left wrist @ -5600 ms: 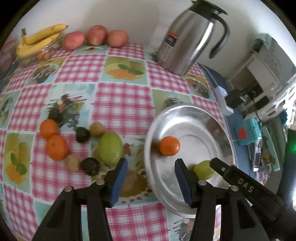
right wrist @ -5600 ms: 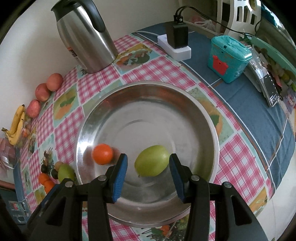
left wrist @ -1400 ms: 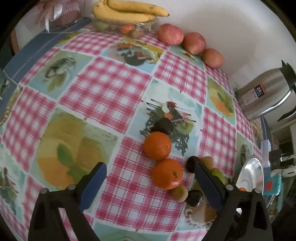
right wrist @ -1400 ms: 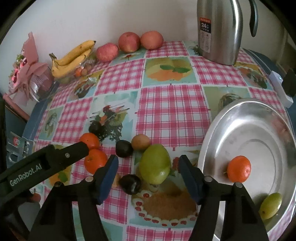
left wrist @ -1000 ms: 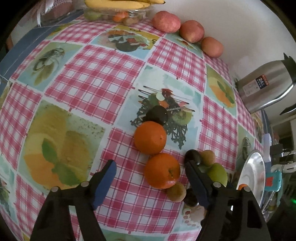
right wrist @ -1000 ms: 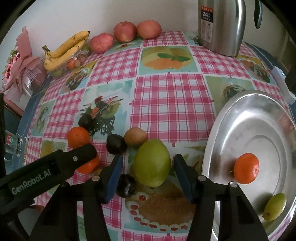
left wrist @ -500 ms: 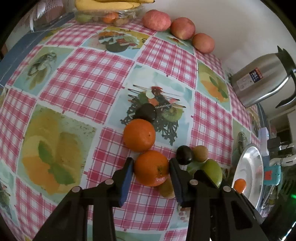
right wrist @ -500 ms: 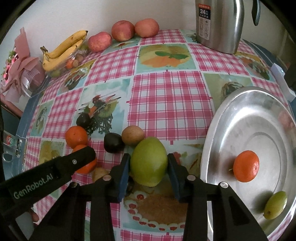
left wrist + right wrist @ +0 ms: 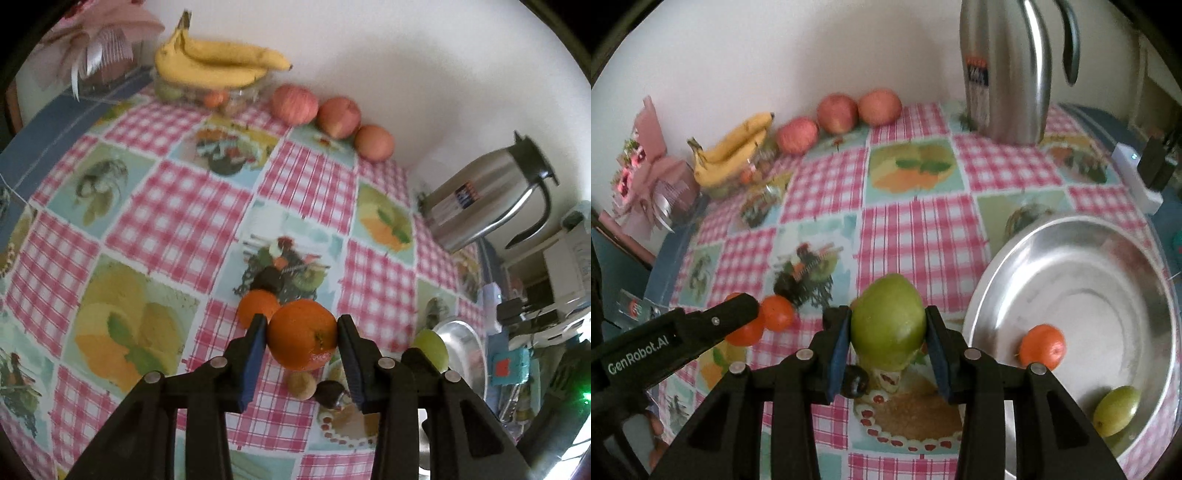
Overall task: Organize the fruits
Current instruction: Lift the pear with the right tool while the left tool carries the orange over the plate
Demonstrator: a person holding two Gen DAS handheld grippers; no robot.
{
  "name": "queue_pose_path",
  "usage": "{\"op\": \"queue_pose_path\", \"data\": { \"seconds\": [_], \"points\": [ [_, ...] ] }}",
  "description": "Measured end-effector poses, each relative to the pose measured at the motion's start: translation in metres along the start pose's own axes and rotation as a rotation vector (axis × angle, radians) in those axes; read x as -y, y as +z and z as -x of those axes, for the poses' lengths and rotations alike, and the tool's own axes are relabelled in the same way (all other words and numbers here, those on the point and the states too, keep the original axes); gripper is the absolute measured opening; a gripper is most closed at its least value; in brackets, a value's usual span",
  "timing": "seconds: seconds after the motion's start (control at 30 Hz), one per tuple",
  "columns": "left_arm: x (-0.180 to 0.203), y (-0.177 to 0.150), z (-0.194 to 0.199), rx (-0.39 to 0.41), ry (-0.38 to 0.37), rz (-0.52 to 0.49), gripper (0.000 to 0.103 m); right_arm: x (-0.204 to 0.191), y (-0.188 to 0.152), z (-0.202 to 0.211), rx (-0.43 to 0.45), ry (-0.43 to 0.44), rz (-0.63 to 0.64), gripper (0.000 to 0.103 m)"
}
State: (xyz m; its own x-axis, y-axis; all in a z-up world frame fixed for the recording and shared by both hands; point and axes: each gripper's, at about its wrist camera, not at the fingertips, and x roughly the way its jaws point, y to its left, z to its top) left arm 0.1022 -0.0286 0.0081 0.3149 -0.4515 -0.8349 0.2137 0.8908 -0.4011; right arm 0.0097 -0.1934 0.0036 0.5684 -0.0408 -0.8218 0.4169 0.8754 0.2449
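Oranges (image 9: 1041,346) – three; apples (image 9: 837,112) – three; green fruits (image 9: 888,326) – two; banana bunch (image 9: 218,66), jug (image 9: 1006,70), bowl (image 9: 1082,236) – one each.

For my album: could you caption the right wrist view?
Right tongs grip a big green fruit beside the steel bowl.

Orange (image 9: 302,334) between left gripper (image 9: 301,356) pads, above cloth (image 9: 177,221); second orange (image 9: 255,308) just behind-left. Pear (image 9: 888,326) between right gripper (image 9: 886,350) pads; dish (image 9: 1082,266) to right, holding mandarin (image 9: 1042,346) and small fruit (image 9: 1115,410). Apples (image 9: 836,112), bananas (image 9: 733,151) far behind-left; flask (image 9: 1006,70) behind-right.
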Motion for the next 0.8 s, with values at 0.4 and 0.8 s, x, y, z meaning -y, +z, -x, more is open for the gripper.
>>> {"op": "queue_pose_path", "data": {
  "seconds": [0.4,0.8],
  "points": [
    [0.002,0.002,0.023,0.049,-0.004,-0.006,0.041,0.001,0.000,0.018,0.015,-0.008,0.008,0.041],
    [0.011,-0.004,0.018,0.030,-0.005,-0.028,0.041,0.024,-0.002,0.017,-0.010,-0.050,-0.044,0.041]
  ]
}}
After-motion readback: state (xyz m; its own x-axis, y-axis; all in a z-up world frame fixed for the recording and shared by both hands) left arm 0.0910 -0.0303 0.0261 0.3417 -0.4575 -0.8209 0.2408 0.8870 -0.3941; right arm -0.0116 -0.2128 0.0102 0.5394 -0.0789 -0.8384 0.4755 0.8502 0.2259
